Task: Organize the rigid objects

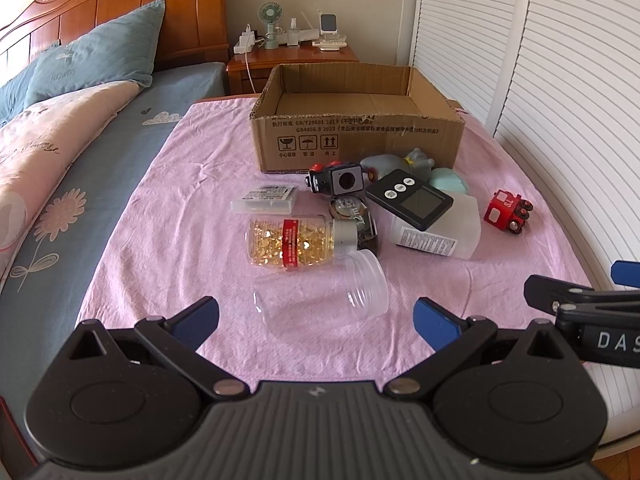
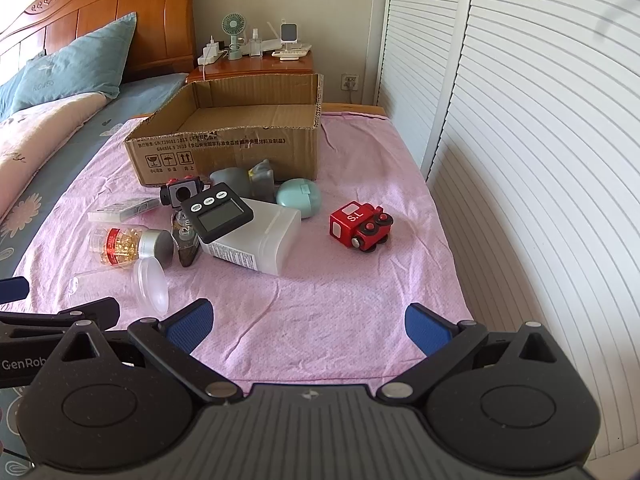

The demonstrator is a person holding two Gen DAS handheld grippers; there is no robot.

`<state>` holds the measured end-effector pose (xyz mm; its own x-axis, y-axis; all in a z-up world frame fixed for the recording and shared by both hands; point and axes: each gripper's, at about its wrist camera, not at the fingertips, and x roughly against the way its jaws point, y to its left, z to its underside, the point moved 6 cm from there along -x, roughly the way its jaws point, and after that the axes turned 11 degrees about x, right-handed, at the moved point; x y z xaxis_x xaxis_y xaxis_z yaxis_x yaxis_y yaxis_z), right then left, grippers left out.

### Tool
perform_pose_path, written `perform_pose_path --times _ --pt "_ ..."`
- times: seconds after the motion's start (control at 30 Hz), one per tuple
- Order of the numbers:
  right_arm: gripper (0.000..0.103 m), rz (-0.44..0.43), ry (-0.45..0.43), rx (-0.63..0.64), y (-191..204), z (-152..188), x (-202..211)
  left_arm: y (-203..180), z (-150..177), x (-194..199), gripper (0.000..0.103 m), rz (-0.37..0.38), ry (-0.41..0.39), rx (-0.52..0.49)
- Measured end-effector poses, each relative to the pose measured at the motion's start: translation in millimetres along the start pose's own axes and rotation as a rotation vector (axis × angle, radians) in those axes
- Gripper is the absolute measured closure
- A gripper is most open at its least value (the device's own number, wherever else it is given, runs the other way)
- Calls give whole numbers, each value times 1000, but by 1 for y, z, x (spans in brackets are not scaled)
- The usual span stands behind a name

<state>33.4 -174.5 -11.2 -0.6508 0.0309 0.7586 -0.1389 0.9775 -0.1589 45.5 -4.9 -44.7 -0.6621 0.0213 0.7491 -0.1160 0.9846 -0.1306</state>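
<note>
Clear jar (image 1: 320, 296) lies on its side, mouth toward the box (image 1: 356, 120). Left gripper (image 1: 316, 320) and right gripper (image 2: 310, 322) both spread apart, holding nothing.

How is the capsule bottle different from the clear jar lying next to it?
The capsule bottle is full of golden capsules; the clear jar looks empty. The capsule bottle has a silver cap on, while the clear jar's threaded mouth is open. The capsule bottle carries a red label band; the clear jar has none. Both are transparent and lie on their sides on the pink cloth.

Bare pink cloth (image 2: 320, 300) before clutter; red train (image 2: 360, 226) stands apart; box (image 2: 224, 148) interior open.
</note>
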Motion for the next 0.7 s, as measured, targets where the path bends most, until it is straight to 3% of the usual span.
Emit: perform_pose_path --times 0.7 --pt "0 -5 -24 4 -3 -1 -8 -3 -8 -14 1 36 -21 -4"
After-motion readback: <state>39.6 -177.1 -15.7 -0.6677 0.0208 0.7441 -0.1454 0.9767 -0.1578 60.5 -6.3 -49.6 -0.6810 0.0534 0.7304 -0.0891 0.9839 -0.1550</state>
